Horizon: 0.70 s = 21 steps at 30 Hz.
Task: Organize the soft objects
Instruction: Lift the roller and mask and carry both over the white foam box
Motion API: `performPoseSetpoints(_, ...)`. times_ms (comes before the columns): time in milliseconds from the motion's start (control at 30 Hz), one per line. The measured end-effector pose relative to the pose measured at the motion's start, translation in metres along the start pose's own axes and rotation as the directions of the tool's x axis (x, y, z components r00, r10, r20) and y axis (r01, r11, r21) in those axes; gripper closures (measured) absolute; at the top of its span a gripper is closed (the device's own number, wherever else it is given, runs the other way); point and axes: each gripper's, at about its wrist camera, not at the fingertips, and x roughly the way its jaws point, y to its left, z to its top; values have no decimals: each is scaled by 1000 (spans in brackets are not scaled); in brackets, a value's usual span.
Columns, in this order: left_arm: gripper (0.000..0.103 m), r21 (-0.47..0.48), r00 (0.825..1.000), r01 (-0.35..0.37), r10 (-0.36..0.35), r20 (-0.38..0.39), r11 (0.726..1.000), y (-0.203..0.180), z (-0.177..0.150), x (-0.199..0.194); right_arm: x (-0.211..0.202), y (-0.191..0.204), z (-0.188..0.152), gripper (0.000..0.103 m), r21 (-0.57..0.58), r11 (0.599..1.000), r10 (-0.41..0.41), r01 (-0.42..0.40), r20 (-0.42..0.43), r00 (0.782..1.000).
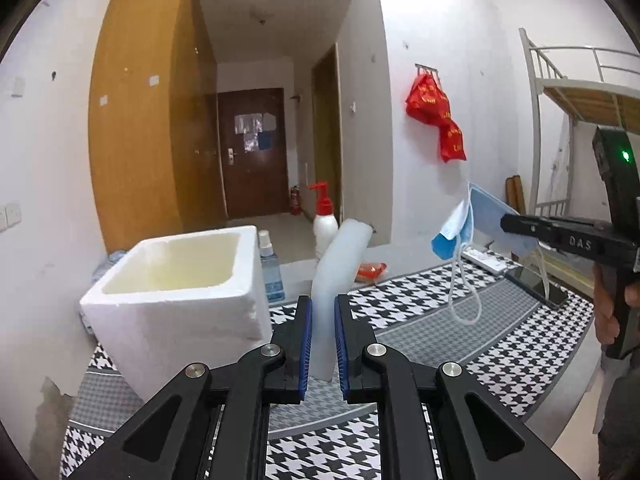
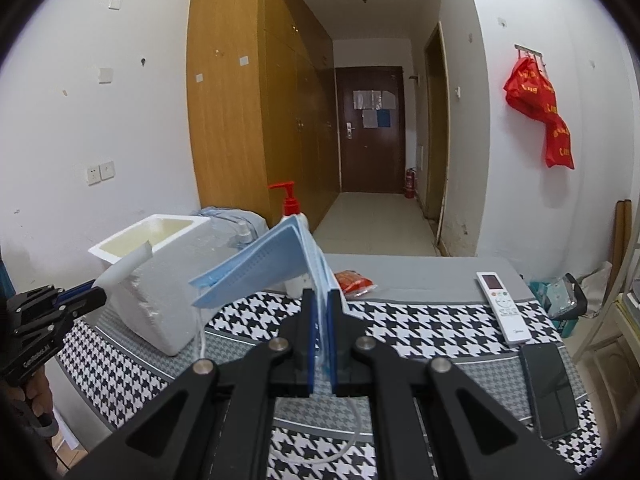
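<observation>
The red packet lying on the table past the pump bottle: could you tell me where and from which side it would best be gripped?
The red packet lies flat on the grey cloth strip, so come from above and pinch its crinkled near edge, which seems slightly raised. Approach from its right, since the pump bottle stands close on its left. Both grippers are occupied now.

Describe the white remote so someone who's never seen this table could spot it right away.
Start at the houndstooth tablecloth covering the table and go to its right side. The remote lies flat there, just beyond a black phone. It is the only slim white bar with a small screen and rows of buttons; the phone beside it is dark and blank.
</observation>
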Motion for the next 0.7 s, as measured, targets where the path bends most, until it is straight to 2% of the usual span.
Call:
performPoseSetpoints(300, 91, -22, 999, -25, 25, 25, 999, 14, 12, -9, 2, 21, 9, 96, -26, 999, 41, -41, 10, 999)
performPoseSetpoints(700, 91, -48, 995, -91, 93, 48, 995, 36, 36, -22, 9, 48, 34, 96, -69, 990, 127, -125, 29, 991)
